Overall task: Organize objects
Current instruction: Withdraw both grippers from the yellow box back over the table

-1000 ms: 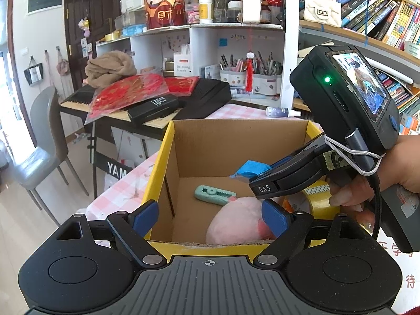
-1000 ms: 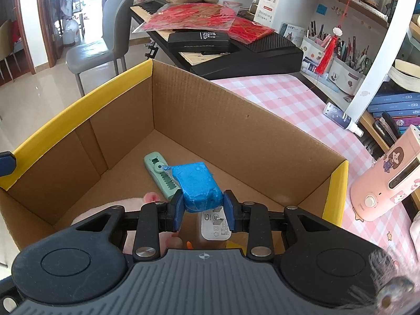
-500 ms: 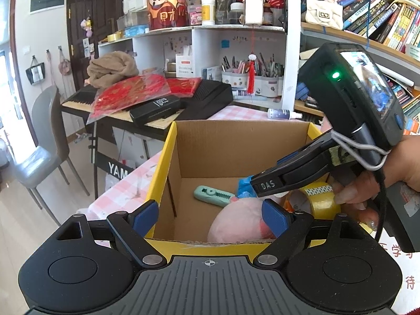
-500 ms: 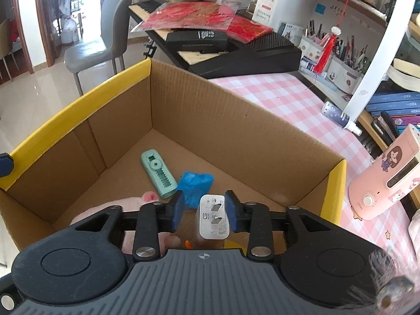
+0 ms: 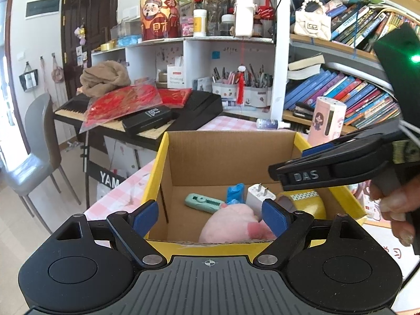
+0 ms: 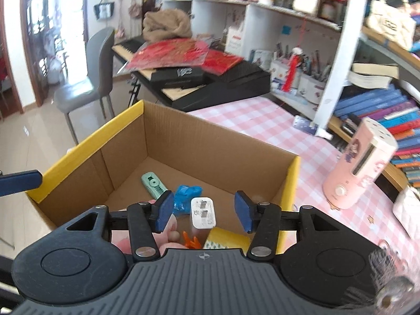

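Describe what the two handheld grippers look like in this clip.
Both are black plastic with blue finger pads, ribbed bases and round side caps. The right gripper bears "DAS" lettering, a green light and a thin cable at its grip. The left gripper shows silver pivot screws.

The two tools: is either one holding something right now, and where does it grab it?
Neither. The right tool has just been opening, with nothing between its pads; the blue bundle lies in the cardboard box. The left tool is open, empty.
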Demonstrator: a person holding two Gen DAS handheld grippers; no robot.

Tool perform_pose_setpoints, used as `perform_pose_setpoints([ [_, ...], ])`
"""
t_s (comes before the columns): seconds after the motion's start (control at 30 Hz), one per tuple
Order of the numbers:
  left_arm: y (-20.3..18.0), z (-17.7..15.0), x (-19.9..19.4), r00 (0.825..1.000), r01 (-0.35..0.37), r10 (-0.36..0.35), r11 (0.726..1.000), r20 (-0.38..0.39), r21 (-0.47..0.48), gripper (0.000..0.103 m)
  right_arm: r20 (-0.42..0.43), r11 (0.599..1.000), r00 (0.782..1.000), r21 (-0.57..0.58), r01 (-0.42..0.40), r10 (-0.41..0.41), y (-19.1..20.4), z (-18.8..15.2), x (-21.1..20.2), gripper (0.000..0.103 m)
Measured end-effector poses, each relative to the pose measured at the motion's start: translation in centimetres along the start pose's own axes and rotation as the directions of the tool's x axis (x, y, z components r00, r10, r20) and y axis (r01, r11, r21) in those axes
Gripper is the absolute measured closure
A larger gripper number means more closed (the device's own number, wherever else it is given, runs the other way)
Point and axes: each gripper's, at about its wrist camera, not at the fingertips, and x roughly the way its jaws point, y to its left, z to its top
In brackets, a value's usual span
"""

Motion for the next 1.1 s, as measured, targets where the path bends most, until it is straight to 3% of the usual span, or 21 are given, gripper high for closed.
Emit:
perform_pose_setpoints([
  [0.43,0.2,-1.1,-2.4,0.998,0.068,-0.069,0.997,0.014,0.028,0.015,0.058,0.99,0.992,0.099,0.102,-0.108,0.5,-3.4,-5.8,0.052],
  [0.53,0.2,-1.5,-2.9,0.997,0.08,-0.08,0.996,0.003,0.038,0.015,0.065,0.981,0.986,0.129,0.141,-0.15,0.9,-4.6,-6.9,0.045],
  [0.77,0.4,-2.8,-4.4,0.994,0.11,-0.109,0.992,-0.017,0.06,0.013,0.04,0.955,0.968,0.175,0.238,-0.249,2.5,-8.3,-9.2,0.034],
  [1.1,0.5,-4.3,-6.0,0.991,0.129,-0.126,0.987,-0.04,0.094,0.013,-0.019,0.913,0.943,0.243,0.327,-0.332,4.5,-12.1,-10.8,0.028],
])
